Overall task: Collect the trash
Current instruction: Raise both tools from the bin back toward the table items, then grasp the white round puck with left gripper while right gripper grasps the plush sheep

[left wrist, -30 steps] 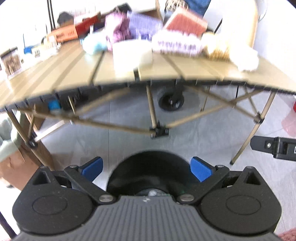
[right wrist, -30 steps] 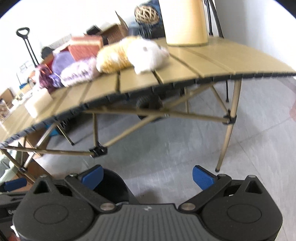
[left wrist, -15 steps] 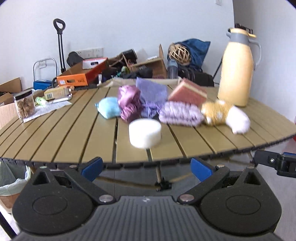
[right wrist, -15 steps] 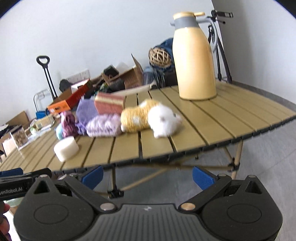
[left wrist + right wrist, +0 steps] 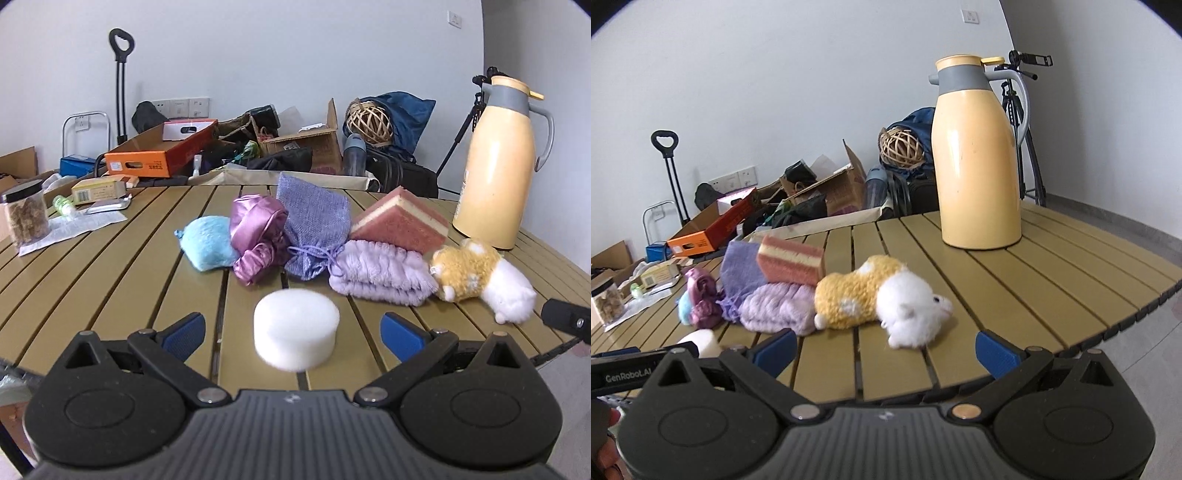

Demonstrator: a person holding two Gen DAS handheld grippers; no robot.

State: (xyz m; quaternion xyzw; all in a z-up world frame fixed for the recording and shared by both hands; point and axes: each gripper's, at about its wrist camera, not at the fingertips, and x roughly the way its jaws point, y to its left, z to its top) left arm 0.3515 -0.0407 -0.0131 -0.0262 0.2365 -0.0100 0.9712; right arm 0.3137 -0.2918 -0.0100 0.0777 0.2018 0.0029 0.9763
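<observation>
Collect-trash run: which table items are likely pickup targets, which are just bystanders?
Likely targets, a guess:
white foam puck
blue pouf
satin scrunchie
purple pouch
lilac cloth
sponge block
plush toy

Bystanders:
yellow jug
snack jar

Black ribbed left gripper [image 5: 293, 334] – blue fingertip pads [image 5: 400, 336], silver pivot screws [image 5: 208, 396]

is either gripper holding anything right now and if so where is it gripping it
Nothing is held. The left gripper is open, its fingers either side of the white foam puck without touching it. The right gripper is open near the plush toy.
</observation>
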